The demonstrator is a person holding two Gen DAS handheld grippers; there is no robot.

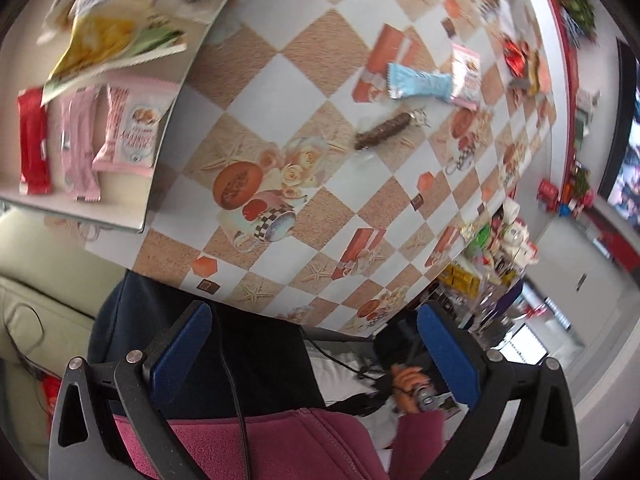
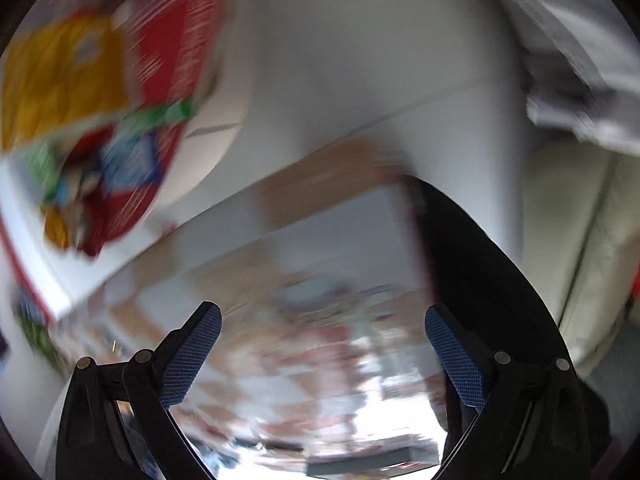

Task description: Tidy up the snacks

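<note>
- Left wrist view: the left gripper [image 1: 314, 354] hangs spread and empty; sorted packets lie on the tray [image 1: 160, 128] far left, a blue wrapper [image 1: 420, 84] and brown bar [image 1: 386, 130] loose on the table [image 1: 280, 80]; likely fetching next.
- Right wrist view: the right gripper [image 2: 322, 356], spread and empty, sees only blur.

Bright daylight, fisheye warp, right view blurred

Surface [image 1: 280, 80]: smooth, slightly glossy covering printed in checks. Snack wrappers: glossy film on the pale blue packet [image 1: 420, 85], the pink packet [image 1: 132, 128] and the red packet [image 1: 34, 140]. Left fingers [image 1: 182, 360] and right fingers [image 2: 192, 356]: blue textured pads on matt black plastic, metal rivets.
</note>
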